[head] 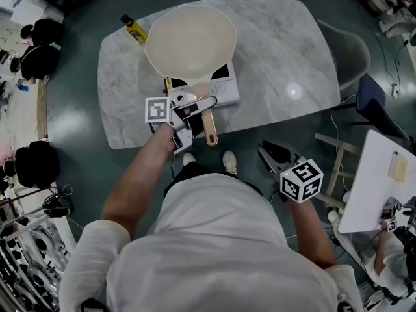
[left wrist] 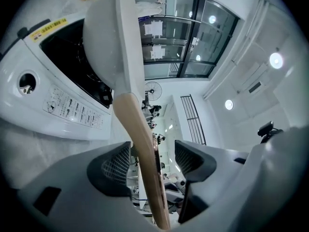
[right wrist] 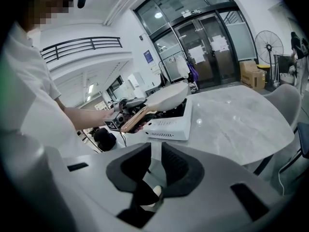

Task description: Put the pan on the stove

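Observation:
A cream pan [head: 190,41] sits on the white stove [head: 224,95] on the marble table [head: 279,51], its wooden handle [head: 209,123] sticking out toward me. My left gripper [head: 200,107] is level at that handle. In the left gripper view the handle [left wrist: 140,144] runs between the pads of the left gripper [left wrist: 152,161], which stand open and apart from it, beneath the pan [left wrist: 104,37] and beside the stove [left wrist: 53,95]. My right gripper [head: 268,153] hangs below the table edge, shut and empty; the right gripper view shows the right gripper [right wrist: 155,166] facing the pan [right wrist: 169,94] from afar.
A yellow packet [head: 134,28] lies at the table's far left edge. A grey chair [head: 354,51] stands at the right end. A white side table [head: 383,181] is at the lower right, and black stools [head: 36,164] stand at the left.

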Tool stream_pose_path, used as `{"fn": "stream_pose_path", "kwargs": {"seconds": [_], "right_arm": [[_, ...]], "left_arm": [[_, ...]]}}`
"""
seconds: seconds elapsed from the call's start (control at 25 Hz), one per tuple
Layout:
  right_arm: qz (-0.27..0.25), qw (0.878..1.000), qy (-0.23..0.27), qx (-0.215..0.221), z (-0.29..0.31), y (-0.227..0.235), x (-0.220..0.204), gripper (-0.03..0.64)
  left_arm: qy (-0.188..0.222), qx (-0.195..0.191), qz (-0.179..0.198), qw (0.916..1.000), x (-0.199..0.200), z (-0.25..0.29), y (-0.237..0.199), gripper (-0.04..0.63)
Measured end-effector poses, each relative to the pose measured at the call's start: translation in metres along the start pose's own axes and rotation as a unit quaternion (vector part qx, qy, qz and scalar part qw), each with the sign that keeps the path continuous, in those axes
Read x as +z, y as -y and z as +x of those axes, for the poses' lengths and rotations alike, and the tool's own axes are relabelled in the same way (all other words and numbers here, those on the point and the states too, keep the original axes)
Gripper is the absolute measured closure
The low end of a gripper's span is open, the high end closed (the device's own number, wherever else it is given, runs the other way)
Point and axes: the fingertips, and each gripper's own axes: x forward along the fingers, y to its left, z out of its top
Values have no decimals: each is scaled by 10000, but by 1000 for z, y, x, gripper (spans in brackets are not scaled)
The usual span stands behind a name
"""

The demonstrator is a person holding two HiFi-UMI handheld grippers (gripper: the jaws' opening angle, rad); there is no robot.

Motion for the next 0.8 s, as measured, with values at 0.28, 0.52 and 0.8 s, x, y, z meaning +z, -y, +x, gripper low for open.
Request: {"fn": "stream_pose_path", "kwargs": {"seconds": [0.28,0.52,0.8], "right_arm": [[-207,9994,-18,261,7,0,5,541],[-421,9972,-85,607,15,-2,8,545],[-585,9931,-103,1011,30,-4,5,584]], "left_arm": [[517,173,161,9984,1,-30,4,311],[1214,494,304,9909,0,-65,6,311],[2361,1280,722,9606,-14,-130,8,329]]}}
